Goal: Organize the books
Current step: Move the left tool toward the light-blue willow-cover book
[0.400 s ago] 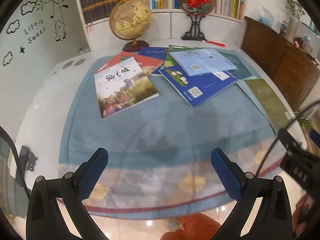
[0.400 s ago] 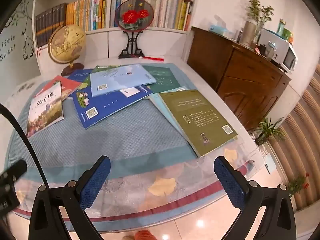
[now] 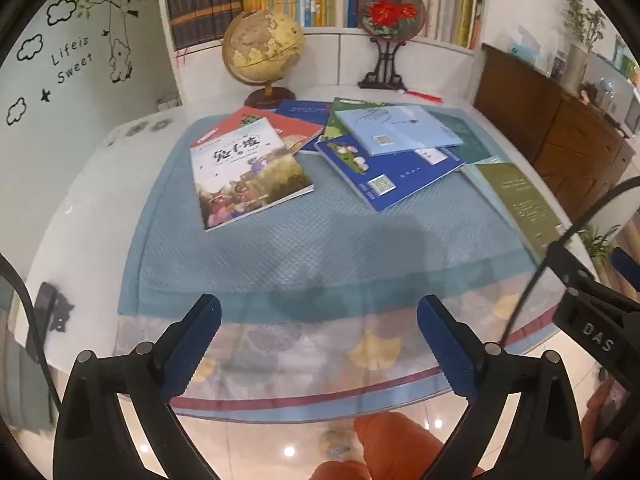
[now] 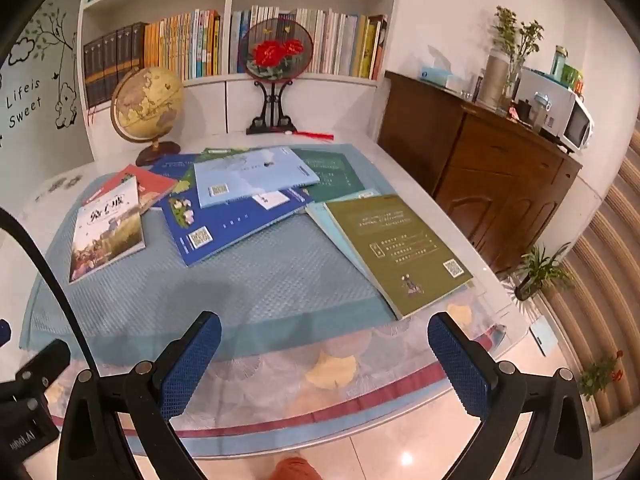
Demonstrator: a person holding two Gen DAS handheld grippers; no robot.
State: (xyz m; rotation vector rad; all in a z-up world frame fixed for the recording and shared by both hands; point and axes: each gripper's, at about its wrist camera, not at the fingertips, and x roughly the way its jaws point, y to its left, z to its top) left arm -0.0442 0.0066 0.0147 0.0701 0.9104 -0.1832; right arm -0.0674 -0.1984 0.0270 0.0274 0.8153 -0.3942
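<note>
Several books lie scattered on a blue mat [image 3: 320,248] on a white table. A picture book [image 3: 248,176] [image 4: 108,232] lies at the left over a red book [image 3: 276,124]. A dark blue book [image 3: 388,172] [image 4: 232,220] sits in the middle with a light blue book [image 3: 396,128] [image 4: 252,176] on top. An olive green book [image 4: 396,248] [image 3: 520,204] lies at the right. My left gripper [image 3: 318,344] and right gripper [image 4: 324,360] are open and empty, above the table's near edge.
A globe [image 3: 262,46] and a red flower fan on a stand [image 3: 390,20] stand at the table's back. A filled bookshelf [image 4: 232,40] is behind. A brown wooden cabinet [image 4: 492,184] stands at the right. A dark green book [image 4: 332,172] lies under the stack.
Both views have shifted slightly; the grippers have tilted up a little and the books appear lower in frame. The books have not moved.
</note>
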